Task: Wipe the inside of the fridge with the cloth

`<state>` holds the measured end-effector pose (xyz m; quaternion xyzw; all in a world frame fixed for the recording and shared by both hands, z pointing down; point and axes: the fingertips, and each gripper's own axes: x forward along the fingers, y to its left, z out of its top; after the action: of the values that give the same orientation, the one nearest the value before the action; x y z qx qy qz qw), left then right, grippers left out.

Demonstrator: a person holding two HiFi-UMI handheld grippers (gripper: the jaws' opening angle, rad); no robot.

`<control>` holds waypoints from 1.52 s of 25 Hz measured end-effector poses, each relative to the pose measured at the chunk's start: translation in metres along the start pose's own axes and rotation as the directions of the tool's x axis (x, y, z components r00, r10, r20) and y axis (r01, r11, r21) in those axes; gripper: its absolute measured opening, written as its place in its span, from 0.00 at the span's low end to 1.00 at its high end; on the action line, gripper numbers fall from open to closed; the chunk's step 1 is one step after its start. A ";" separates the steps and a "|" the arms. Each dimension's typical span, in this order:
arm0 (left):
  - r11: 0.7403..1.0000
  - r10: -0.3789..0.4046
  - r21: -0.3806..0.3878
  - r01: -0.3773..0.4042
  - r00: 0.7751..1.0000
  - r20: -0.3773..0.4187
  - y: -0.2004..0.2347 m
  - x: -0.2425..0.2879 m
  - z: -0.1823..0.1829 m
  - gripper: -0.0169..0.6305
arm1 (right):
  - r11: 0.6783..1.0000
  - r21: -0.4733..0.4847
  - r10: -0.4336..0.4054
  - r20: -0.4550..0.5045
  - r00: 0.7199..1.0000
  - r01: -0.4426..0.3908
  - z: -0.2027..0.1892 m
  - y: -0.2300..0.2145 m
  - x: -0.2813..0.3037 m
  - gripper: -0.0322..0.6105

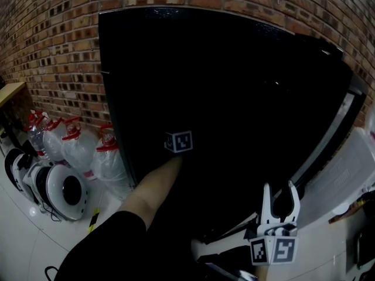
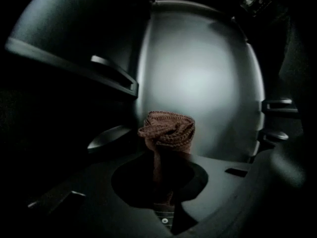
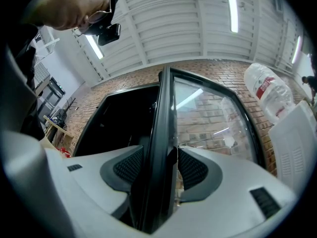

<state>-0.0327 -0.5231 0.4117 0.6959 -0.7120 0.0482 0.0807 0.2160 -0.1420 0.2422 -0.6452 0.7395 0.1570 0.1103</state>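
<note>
The left claw, pinched tight on the bunched brown cloth at 12 o'clock before the fridge back wall, should press flat and sweep overlapping strokes while the right claw, clamped on the glass door, steadies it.
</note>
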 end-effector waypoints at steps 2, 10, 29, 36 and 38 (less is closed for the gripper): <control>0.999 0.047 -0.005 -0.047 0.999 0.000 0.005 0.000 0.001 0.09 | 1.000 0.002 0.002 -0.004 1.000 -0.002 -0.001 0.001 -0.001 0.37; 0.978 0.206 -0.019 -0.206 0.978 0.000 0.019 -0.010 0.007 0.09 | 1.000 -0.009 0.017 -0.032 0.999 -0.017 -0.007 0.004 -0.003 0.37; 0.983 -0.160 -0.063 0.170 0.977 0.142 -0.035 -0.078 0.025 0.09 | 1.000 -0.007 -0.014 -0.053 0.998 0.014 -0.006 0.001 -0.004 0.37; 0.867 -0.425 -0.160 0.471 0.868 0.257 -0.052 -0.159 0.035 0.09 | 1.000 0.006 0.015 -0.041 0.999 -0.015 0.000 0.009 -0.018 0.37; 0.809 -0.520 -0.128 0.574 0.800 0.298 -0.051 -0.197 0.040 0.09 | 0.998 0.016 0.053 -0.025 0.998 -0.053 0.003 0.017 -0.025 0.34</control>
<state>0.0201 -0.3382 0.3344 0.8600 -0.4847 -0.1411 0.0747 0.2024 -0.1156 0.2505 -0.6264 0.7590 0.1459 0.1018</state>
